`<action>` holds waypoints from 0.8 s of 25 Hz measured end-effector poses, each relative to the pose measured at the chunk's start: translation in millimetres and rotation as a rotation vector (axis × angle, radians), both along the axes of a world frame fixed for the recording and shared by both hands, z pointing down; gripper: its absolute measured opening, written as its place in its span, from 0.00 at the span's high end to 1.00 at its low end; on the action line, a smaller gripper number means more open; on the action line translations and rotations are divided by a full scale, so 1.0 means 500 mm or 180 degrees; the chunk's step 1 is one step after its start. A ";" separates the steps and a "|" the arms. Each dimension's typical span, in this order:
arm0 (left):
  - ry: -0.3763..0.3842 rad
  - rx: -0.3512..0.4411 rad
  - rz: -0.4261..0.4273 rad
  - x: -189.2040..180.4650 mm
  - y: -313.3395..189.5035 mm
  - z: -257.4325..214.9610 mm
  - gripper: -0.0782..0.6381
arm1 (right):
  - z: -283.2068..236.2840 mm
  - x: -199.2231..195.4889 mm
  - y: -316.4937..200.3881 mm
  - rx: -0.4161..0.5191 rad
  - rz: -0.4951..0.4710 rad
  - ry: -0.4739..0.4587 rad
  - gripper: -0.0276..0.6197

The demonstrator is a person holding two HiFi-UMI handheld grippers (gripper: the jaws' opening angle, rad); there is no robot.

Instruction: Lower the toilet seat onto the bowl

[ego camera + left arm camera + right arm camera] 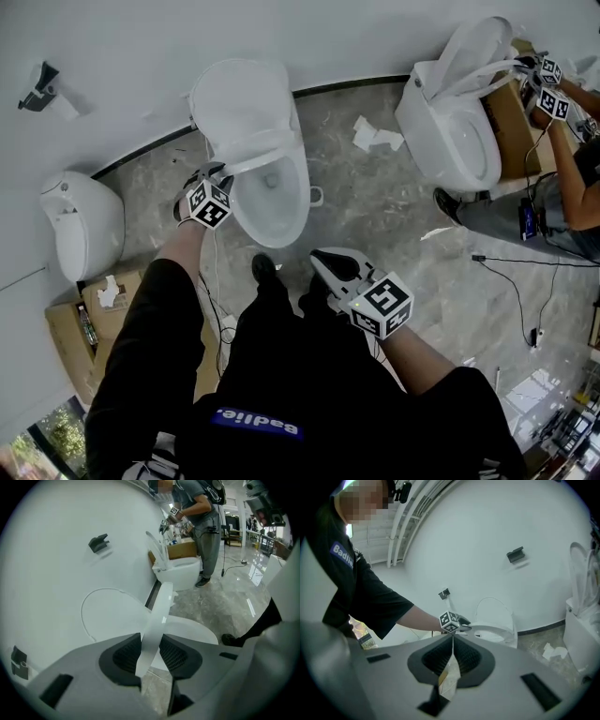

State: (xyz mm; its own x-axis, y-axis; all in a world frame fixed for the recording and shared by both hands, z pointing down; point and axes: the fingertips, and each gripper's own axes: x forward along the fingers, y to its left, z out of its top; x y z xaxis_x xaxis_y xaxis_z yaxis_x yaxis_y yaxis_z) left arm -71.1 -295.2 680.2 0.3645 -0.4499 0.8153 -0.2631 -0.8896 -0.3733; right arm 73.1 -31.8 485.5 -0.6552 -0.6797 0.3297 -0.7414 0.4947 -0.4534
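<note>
Toilet seat: the toilet seat [255, 157] stood half lowered, slanting between the raised lid [239, 98] on the wall side and the bowl [279, 204] below, not yet down on the rim.
Left gripper: the left gripper [150, 654] reached in at the seat's left edge. In the left gripper view the seat ran edge-on between the fingers [123, 656], and the pads lay against it on both sides.
Right gripper: the right gripper [452, 657] hung in front of the person's body, well apart from the toilet. Its fingers [476, 660] were pressed together on a crumpled scrap of paper [449, 679], whitish with a yellow patch.
Floor: the floor [375, 220] was grey marble, with loose white paper [375, 136] lying near the wall.
Second toilet: a second toilet [450, 131] stood to the right with its seat up, beside a cardboard box [511, 127].
Other person: another person [567, 202] worked at the second toilet with marker-cube grippers.
Left side: a rounded white fixture [84, 225] stood by the wall.
</note>
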 end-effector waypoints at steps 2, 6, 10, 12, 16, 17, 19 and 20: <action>-0.0089 -0.0028 -0.0030 -0.006 0.023 0.017 0.72 | 0.007 0.005 0.029 -0.0023 -0.0013 0.0002 0.91; -0.0225 -0.0088 0.0068 -0.009 0.071 0.053 0.71 | 0.007 -0.001 0.056 -0.0015 0.0027 -0.0012 0.91; -0.0259 -0.0104 0.0122 -0.003 0.105 0.074 0.71 | -0.007 -0.024 0.066 0.0010 0.0035 -0.0007 0.91; -0.0239 -0.0096 0.0168 0.006 0.116 0.081 0.70 | -0.004 -0.041 0.077 -0.0017 0.0048 0.0026 0.91; -0.0214 -0.0071 0.0381 0.012 0.135 0.098 0.70 | 0.005 -0.093 0.097 -0.0103 0.0134 0.0030 0.91; -0.0189 -0.0062 0.0440 0.013 0.139 0.101 0.70 | 0.003 -0.110 0.100 -0.0104 0.0163 0.0016 0.91; -0.0133 -0.0052 0.0549 0.013 0.149 0.108 0.70 | -0.001 -0.147 0.109 -0.0095 0.0201 0.0002 0.91; -0.0110 -0.0049 0.0603 0.012 0.157 0.112 0.70 | -0.001 -0.167 0.114 -0.0091 0.0210 0.0004 0.91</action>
